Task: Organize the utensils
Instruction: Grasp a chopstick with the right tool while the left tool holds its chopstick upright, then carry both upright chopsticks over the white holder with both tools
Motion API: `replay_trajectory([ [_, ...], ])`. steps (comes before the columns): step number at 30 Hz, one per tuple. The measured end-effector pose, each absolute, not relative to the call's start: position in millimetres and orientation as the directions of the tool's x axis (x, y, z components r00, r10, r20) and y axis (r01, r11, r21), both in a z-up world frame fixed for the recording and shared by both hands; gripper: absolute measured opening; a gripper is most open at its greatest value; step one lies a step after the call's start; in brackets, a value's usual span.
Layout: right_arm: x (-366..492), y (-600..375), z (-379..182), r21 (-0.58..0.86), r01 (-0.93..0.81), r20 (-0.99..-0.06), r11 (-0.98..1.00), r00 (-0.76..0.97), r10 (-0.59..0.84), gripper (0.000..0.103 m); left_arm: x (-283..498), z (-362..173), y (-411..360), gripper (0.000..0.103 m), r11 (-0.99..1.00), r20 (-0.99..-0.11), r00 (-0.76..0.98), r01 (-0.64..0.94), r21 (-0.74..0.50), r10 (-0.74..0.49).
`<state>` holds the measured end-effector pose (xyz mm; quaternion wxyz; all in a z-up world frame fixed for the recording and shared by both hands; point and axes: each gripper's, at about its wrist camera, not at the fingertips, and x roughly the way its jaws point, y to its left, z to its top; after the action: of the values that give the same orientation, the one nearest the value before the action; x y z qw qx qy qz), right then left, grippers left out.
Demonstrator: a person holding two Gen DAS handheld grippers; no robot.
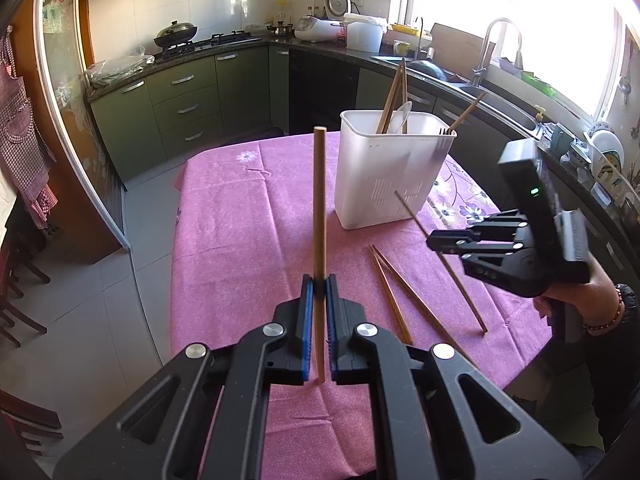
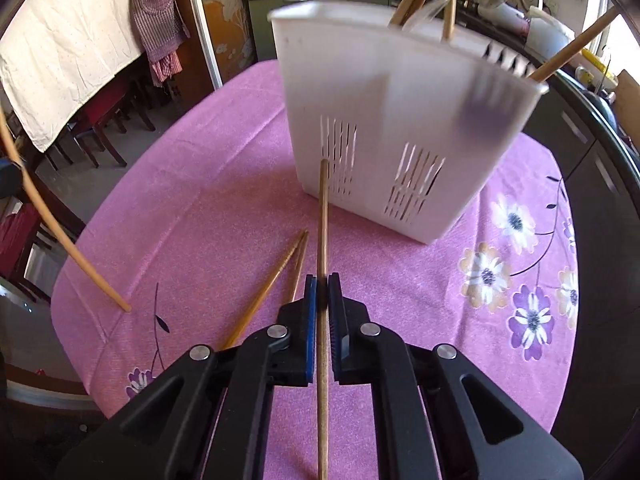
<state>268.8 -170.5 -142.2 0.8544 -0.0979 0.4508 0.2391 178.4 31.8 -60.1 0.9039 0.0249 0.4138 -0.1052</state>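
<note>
Because each chopstick is a thin, stiff, light wooden rod, it pivots readily between flat pads, so a hold near mid-length looks more stable than one at an end. The left gripper (image 1: 319,280) has its jaws clamped on an upright chopstick (image 1: 319,200), gripped low on the shaft, with most of the length standing free above the pads. The right gripper (image 2: 322,280) has its jaws closed on a second chopstick (image 2: 323,220), which points forward, its far tip just beside or touching the slotted wall of the white utensil holder (image 2: 384,120); contact cannot be confirmed.

Two loose chopsticks (image 1: 396,292) lie side by side on the pink tablecloth (image 1: 240,220), between the two grippers. The holder stands toward the far end of the tabletop and already contains several chopsticks and a pale spoon-like item.

Smooth wood is likely to slip if the rod is swung fast. The holder appears light and may tip or slide if pushed on its wall. Open room lies above the holder's rim; entry from above seems advisable. The tabletop edge is near on the left side.
</note>
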Motion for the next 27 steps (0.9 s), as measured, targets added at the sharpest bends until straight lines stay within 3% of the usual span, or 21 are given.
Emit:
replay_trajectory([
  [9, 205.5, -233.9, -85.4, 0.071, -0.461, -0.683, 0.885, 0.624, 0.380, 0.007, 174.9, -58.6, 32.5, 0.006, 0.978, -0.753, 0.638, 0.205, -0.036, -0.162],
  [27, 178.2, -261.6, -86.3, 0.120, -0.452, -0.657, 0.884, 0.631, 0.413, 0.007, 168.0, -51.3, 26.8, 0.006, 0.979, -0.744, 0.651, 0.205, -0.017, -0.150],
])
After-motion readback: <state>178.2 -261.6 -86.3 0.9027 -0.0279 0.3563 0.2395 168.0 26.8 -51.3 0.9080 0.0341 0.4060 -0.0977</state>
